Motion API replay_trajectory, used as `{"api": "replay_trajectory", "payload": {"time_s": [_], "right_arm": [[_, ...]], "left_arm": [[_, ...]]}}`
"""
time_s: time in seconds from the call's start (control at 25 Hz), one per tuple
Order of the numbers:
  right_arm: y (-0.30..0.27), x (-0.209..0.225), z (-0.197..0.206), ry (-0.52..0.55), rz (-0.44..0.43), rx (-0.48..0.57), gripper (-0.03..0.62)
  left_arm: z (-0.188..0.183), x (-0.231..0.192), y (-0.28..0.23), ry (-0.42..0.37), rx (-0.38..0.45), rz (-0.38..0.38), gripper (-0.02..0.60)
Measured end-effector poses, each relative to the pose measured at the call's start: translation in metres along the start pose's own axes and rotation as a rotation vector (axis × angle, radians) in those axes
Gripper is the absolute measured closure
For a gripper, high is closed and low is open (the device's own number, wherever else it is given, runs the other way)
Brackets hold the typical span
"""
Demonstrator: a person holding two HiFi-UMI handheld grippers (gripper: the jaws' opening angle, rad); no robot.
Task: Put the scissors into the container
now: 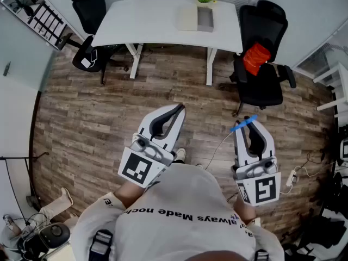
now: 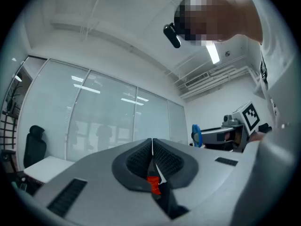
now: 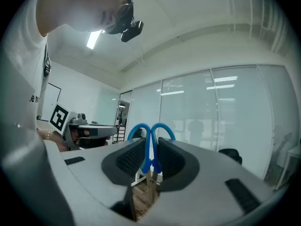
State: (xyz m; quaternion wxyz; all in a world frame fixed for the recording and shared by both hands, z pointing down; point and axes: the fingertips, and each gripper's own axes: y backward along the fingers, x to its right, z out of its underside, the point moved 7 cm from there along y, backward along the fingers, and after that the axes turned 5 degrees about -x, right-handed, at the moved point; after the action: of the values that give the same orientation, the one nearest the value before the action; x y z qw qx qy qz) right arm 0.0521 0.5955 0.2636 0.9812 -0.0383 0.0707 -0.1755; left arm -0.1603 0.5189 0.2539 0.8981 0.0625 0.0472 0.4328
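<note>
The right gripper [image 1: 248,128] has its jaws clamped on the scissors [image 3: 150,142], the left gripper [image 1: 175,112] has its jaws pressed together on nothing — both well short of the container [image 1: 205,19], so approach first, then release just above it.

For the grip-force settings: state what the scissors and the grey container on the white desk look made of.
The scissors: glossy blue plastic handles, by their sheen; the blades look like dull metal. The container: matte grey, plastic or metal, too far to tell.
</note>
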Motion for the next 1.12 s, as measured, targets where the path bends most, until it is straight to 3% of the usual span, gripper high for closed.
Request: {"api": "replay_trajectory", "payload": {"time_s": [0.36, 0.56, 1.12], "right_arm": [[0.018, -0.012, -0.008, 0.013, -0.022, 0.016, 0.502], [0.005, -0.024, -0.013, 0.038, -0.038, 0.039, 0.5], [-0.041, -0.033, 0.0, -0.055, 0.013, 0.021, 0.502]], "left_arm": [[-0.016, 0.028, 0.018, -0.1, 0.045, 0.036, 0.558], [-0.016, 0.014, 0.022, -0.082, 0.042, 0.037, 0.558], [-0.003, -0.043, 0.031, -0.031, 0.011, 0.01, 0.558]]}}
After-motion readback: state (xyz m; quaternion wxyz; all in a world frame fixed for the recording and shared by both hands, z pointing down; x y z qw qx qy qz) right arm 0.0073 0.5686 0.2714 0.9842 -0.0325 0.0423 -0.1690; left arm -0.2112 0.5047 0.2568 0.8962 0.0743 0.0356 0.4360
